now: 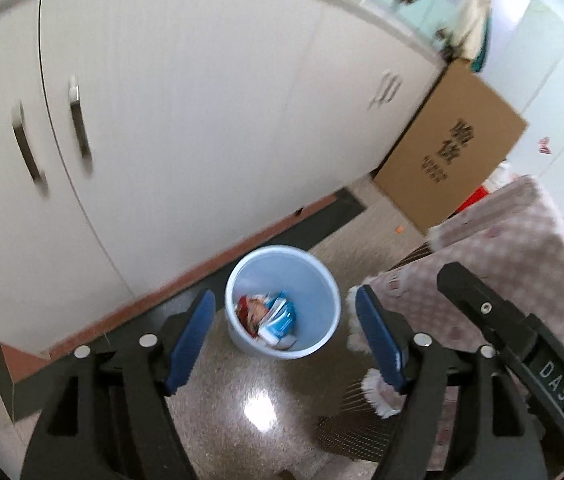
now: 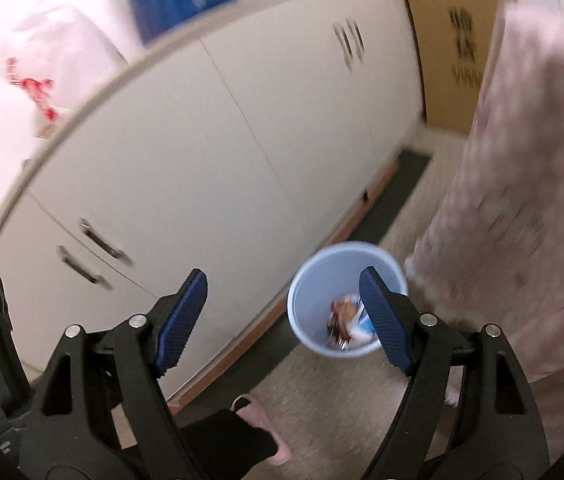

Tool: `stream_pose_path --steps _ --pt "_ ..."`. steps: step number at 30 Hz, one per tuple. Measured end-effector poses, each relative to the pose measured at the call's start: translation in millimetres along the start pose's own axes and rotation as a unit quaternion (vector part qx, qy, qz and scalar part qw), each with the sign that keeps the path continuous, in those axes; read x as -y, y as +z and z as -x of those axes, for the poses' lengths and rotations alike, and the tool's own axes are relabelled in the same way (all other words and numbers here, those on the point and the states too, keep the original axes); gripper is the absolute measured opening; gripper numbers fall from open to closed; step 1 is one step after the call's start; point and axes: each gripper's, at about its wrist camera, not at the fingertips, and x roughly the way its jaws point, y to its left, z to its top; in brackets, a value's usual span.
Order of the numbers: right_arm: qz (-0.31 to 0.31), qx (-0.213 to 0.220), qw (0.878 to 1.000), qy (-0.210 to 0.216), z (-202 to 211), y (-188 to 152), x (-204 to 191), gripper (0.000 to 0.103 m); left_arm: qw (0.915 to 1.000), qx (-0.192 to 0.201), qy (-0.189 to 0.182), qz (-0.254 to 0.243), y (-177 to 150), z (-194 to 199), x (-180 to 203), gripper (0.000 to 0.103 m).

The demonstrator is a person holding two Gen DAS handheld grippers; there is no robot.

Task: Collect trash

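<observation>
Speckled beige floor carries a pale blue bin beside white cabinets.

The bin stands on the floor near the dark strip along the cabinet base, crumpled wrappers inside it. A cardboard box stands on the floor farther right, against the cabinet's end. In the right wrist view a pink slipper lies on the near floor.

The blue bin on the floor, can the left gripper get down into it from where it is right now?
Probably yes. The bin stands open-topped below the left gripper, whose fingers are open and empty, with nothing between them and the rim. The pink cloth hangs off to the side.
</observation>
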Motion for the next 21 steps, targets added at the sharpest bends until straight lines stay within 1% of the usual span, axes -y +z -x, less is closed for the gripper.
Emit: stream_pose_path --steps 3,6,7,9,12,13,16,18,20,21 --pt "0.021 0.038 0.999 -0.005 46 11 -5 0.080 0.9989 0.036 -0.016 -0.025 5 40 26 0.072" --pt "0.035 0.078 0.996 -0.014 99 20 -10 0.081 0.9963 0.070 -0.027 -0.042 7 76 49 0.075" --pt "0.039 0.093 0.995 -0.017 116 23 -10 0.082 0.9943 0.088 -0.035 -0.049 7 94 59 0.075" --pt "0.047 0.116 0.992 -0.024 148 27 -12 0.083 0.9910 0.108 -0.048 -0.063 6 119 75 0.077" --pt "0.065 0.156 0.985 -0.041 199 32 -15 0.086 0.9852 0.138 -0.057 -0.085 4 155 99 0.079" --pt "0.073 0.172 0.981 -0.049 219 31 -15 0.087 0.9834 0.145 -0.060 -0.092 2 163 106 0.080" --pt "0.074 0.199 0.975 -0.069 261 34 -7 0.091 0.9772 0.163 -0.080 -0.110 -4 192 126 0.080" --pt "0.073 0.216 0.971 -0.078 287 33 -5 0.091 0.9731 0.173 -0.094 -0.120 -8 208 136 0.080" --pt "0.071 0.232 0.965 -0.099 307 32 -1 0.093 0.9686 0.183 -0.100 -0.136 -15 225 151 0.081" --pt "0.071 0.240 0.963 -0.101 318 31 2 0.093 0.9669 0.186 -0.103 -0.141 -17 230 156 0.081"
